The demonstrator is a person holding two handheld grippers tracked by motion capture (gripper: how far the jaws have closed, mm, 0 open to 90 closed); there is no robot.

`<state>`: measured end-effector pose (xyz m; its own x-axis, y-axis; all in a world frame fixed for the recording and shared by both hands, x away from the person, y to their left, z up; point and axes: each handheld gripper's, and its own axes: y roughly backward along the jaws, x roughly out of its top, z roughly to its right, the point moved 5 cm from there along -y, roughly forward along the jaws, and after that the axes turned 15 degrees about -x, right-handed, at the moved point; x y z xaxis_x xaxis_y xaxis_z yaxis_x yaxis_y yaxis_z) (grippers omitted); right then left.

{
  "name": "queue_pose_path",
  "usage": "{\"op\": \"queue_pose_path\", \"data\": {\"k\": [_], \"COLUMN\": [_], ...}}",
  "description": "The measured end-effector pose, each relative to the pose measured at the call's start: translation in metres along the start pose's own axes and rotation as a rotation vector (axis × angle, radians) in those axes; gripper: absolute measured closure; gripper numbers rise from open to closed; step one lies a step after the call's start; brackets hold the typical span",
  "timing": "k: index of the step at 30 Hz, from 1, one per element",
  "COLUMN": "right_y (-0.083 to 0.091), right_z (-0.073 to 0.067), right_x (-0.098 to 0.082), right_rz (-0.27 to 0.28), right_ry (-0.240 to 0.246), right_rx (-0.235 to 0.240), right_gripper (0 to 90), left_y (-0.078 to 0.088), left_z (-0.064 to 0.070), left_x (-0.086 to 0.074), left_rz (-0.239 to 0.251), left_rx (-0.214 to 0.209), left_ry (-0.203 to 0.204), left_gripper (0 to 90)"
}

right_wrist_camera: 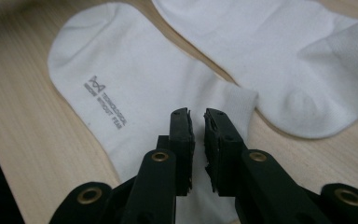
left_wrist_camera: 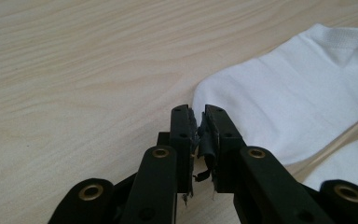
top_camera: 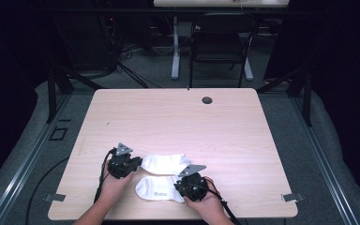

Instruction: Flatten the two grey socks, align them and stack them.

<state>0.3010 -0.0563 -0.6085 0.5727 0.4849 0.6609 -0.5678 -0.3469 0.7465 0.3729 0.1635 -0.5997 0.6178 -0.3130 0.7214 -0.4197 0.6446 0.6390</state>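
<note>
Two white socks flat on the worktop point(top_camera: 178, 117), near the front edge, side by side, nearly parallel with a thin strip of wood showing between. Far sock point(top_camera: 165, 163) plain; near sock point(top_camera: 155, 187) shows grey print, so lying sole-up or label-up. Looks staged for pairing or stacking.

Left gripper point(top_camera: 130, 165) parked at the left end of the far sock point(left_wrist_camera: 284, 107); jaws nearly pressed together, a slit between, no cloth in them, tips just short of the sock edge. Probably lined up to nip that end.

Right gripper point(top_camera: 183, 186) over the right end of the near sock point(right_wrist_camera: 135, 107), above its cuff; jaws close together, narrow gap, nothing pinched. Opposite ends covered, one sock each: likely a lift-and-lay move.
</note>
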Motion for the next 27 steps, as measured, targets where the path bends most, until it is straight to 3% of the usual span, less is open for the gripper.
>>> {"op": "queue_pose_path", "data": {"k": [7, 12, 17, 20, 21, 23, 25, 27], "right_y": [0.001, 0.003, 0.011, 0.012, 0.011, 0.01, 0.004, 0.002], "right_z": [0.006, 0.013, 0.022, 0.036, 0.047, 0.052, 0.071, 0.076], "right_x": [-0.005, -0.007, 0.002, 0.011, 0.016, 0.018, 0.025, 0.026], "right_rz": [-0.006, -0.012, 0.04, 0.074, 0.075, 0.081, 0.075, 0.081], "right_ry": [0.005, -0.015, -0.052, -0.088, -0.116, -0.124, -0.158, -0.17], "right_rx": [-0.019, -0.016, -0.024, -0.057, -0.082, -0.093, -0.136, -0.142], "right_gripper": [82.3, 80.7, 75.2, 71.8, 70.6, 70.1, 67.9, 67.6], "left_y": [-0.003, -0.001, -0.001, 0.0, 0.0, -0.001, -0.004, -0.006], "left_z": [0.004, 0.001, -0.001, -0.003, -0.005, -0.006, -0.009, -0.01], "left_x": [0.0, 0.002, 0.007, 0.011, 0.013, 0.015, 0.019, 0.02], "left_rz": [-0.007, 0.011, 0.02, 0.019, 0.014, 0.013, 0.003, -0.003], "left_rx": [-0.012, -0.008, -0.011, -0.004, -0.004, 0.003, -0.01, -0.008], "left_ry": [-0.019, -0.001, 0.001, -0.004, -0.001, -0.001, -0.003, -0.003], "left_gripper": [76.6, 72.3, 69.0, 67.4, 66.4, 65.6, 64.7, 64.8]}}
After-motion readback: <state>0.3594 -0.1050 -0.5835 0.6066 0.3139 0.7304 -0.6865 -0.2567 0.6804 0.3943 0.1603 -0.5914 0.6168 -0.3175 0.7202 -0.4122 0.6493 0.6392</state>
